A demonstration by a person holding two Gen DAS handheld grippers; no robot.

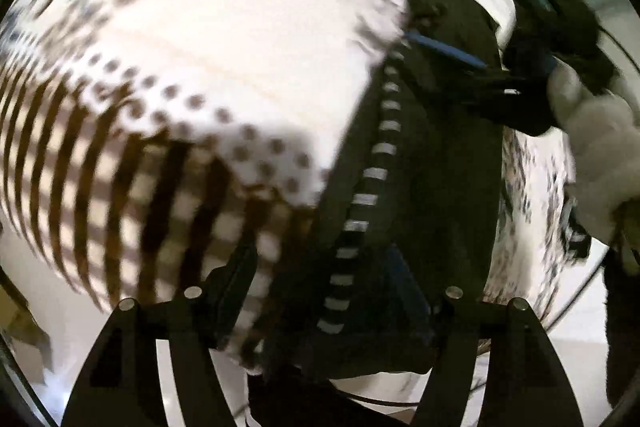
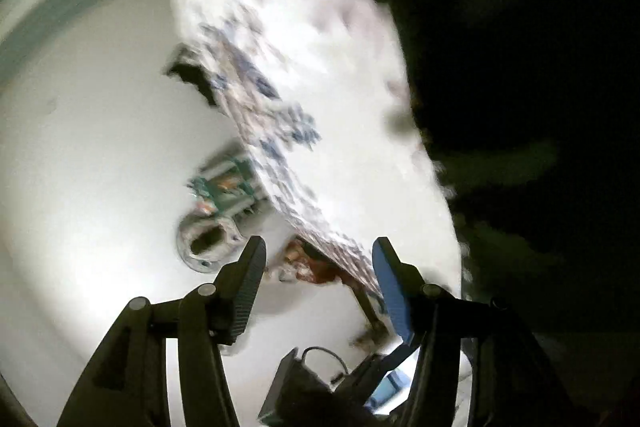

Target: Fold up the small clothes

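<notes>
Left wrist view: dark garment (image 1: 420,167), soft matte fabric, with a vertical trim of white dashes down one edge, lies draped over a patterned cloth (image 1: 192,39). The cloth is white with brown dots, brown stripes nearer the camera and blue-grey blotches at the far edge; everything is motion-blurred. The left gripper (image 1: 324,291) points steeply down at the garment with its jaws well apart. Only part of the left black ribbed finger (image 1: 234,279) shows; the right one is lost against the dark fabric, so I can't tell whether the pads touch the cloth, and no clear grip is seen.

To the right of the garment, farther off, the other gripper appears as a black blurred block with a blue pad, held by a hand in a white glove (image 1: 600,155); its tips lie over the garment's far part, contact unclear.

Right wrist view: the right gripper (image 2: 320,267) stands about half open with nothing between its fingers, one black ribbed pad and one blue pad. Beyond them is a slab-like edge of the patterned cloth over a white floor (image 2: 88,147). Small blurred items lie on the floor: a teal striped piece (image 2: 226,183) and a greyish ring-shaped bundle (image 2: 206,243); neither can be identified. The right half of this view is black, nothing readable. A dark device with a cable loop is cut off at the near edge.
</notes>
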